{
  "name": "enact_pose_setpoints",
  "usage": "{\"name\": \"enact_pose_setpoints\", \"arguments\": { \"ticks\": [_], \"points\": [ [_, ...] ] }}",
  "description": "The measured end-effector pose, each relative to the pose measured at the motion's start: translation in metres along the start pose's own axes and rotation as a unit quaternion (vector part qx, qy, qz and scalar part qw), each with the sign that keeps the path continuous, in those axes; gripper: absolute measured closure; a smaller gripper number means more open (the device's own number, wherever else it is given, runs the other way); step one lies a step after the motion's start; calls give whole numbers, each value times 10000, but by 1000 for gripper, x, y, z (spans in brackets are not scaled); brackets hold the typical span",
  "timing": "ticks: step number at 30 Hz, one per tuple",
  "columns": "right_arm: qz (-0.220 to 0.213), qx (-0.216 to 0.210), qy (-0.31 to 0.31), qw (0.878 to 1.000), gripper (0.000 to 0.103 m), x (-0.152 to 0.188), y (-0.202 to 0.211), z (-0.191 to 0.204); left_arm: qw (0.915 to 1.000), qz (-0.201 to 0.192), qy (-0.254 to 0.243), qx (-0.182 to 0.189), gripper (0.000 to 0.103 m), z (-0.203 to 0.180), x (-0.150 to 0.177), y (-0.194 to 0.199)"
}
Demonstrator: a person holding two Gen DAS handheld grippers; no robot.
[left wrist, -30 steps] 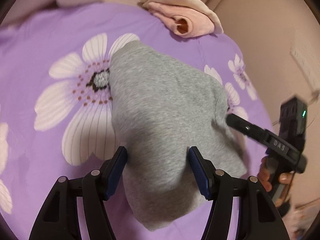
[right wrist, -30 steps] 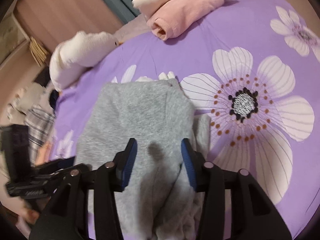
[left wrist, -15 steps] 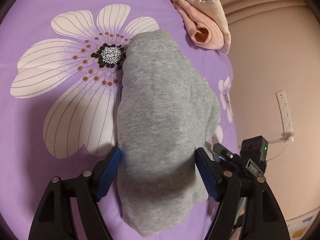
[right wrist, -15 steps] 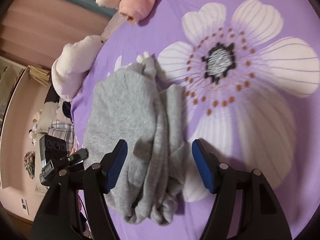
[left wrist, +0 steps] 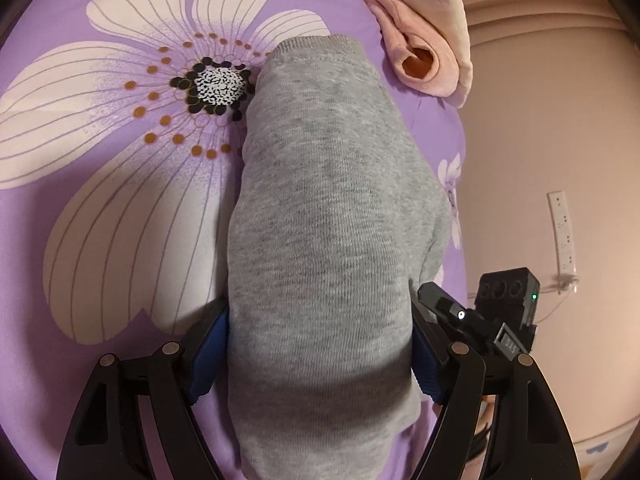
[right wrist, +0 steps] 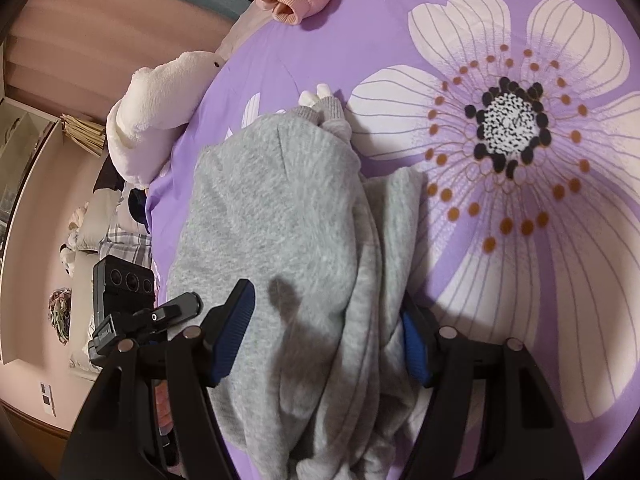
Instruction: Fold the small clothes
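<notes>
A soft grey knitted garment (left wrist: 320, 240), folded narrow, lies on a purple flowered bedsheet (left wrist: 100, 200). The left gripper (left wrist: 320, 356) and right gripper (right wrist: 324, 336) straddle it with jaws spread wide, gripping nothing. It looks light and floppy, best pinched at the near folded edges.

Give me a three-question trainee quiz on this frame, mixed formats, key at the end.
1. True or false: the grey garment lies on a purple flowered sheet.
2. The left gripper is: A) open, fingers either side of the garment; B) shut on a sock; C) out of view.
3. What colour is the folded garment at the far edge of the bed?

Key: 1 true; 2 A; 3 pink.
</notes>
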State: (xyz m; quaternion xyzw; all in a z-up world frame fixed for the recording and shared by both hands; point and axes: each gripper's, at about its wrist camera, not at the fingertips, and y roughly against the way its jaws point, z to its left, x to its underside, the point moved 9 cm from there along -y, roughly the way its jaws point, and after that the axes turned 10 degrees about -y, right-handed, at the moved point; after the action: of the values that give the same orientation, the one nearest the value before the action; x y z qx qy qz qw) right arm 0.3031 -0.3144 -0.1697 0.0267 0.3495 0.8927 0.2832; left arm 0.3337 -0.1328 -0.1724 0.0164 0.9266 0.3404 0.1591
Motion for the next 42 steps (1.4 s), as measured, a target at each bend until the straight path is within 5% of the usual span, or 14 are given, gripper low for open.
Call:
{"name": "enact_pose_setpoints", "arguments": {
  "ticks": [9,19,23,42],
  "points": [
    [-109,54,95,9999,35,-10,-19,13,9990,10,-115,-434,25,-2,-5,-8],
    [-319,306,365,9984,66,-12,-18,15,9957,-154,-356,-836,26,-5,-4,-6],
    [-431,355,522,9971,70,-11,-13,18,9927,-249,-572,-1033,27,-10,-5,-4],
    [-680,-209,800,9943,78,2,7,37,9915,-540,-805,-863,37,-22,-7,12]
  ]
}}
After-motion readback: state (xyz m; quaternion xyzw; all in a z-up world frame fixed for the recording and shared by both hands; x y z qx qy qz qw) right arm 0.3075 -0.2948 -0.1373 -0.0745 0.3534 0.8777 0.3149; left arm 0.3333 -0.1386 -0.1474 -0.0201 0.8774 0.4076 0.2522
